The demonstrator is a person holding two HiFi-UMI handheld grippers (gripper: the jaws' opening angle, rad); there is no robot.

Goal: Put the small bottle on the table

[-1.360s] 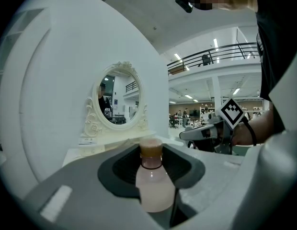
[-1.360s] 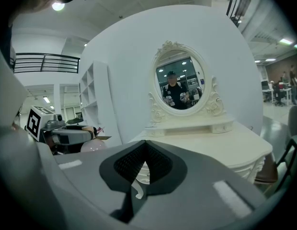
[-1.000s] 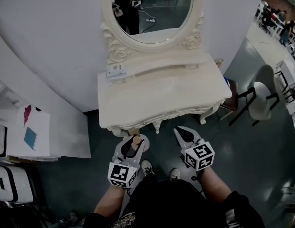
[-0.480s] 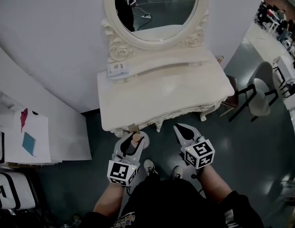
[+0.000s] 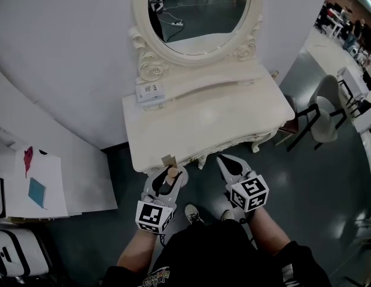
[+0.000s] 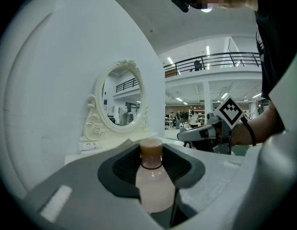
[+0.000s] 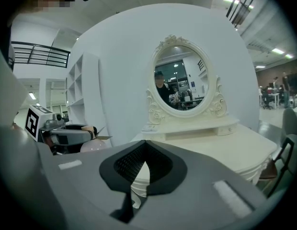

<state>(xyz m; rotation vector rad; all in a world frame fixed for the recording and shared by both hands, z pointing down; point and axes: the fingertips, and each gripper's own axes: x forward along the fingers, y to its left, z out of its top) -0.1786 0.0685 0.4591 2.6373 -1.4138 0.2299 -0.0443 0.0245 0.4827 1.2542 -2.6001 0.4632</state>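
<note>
One small pale-pink plastic bottle with a tan cap (image 6: pixel 154 186) sits clamped in the left gripper (image 6: pixel 151 164), just short of the cream carved dressing table (image 5: pixel 209 118).
The bottle (image 5: pixel 172 173) stands roughly upright, cap up, its long axis crossing the grey jaws' dark ribbed pads. The table's smooth, glossy top lies straight ahead of the left gripper (image 5: pixel 169 175) and past its scalloped front edge, so the carry looks like a forward reach and a lowering. The right gripper (image 5: pixel 230 165) hangs beside it, about as near the edge, with its jaws together on nothing (image 7: pixel 143 171). An oval mirror in a scrolled cream frame (image 5: pixel 197 11) backs the table.
</note>
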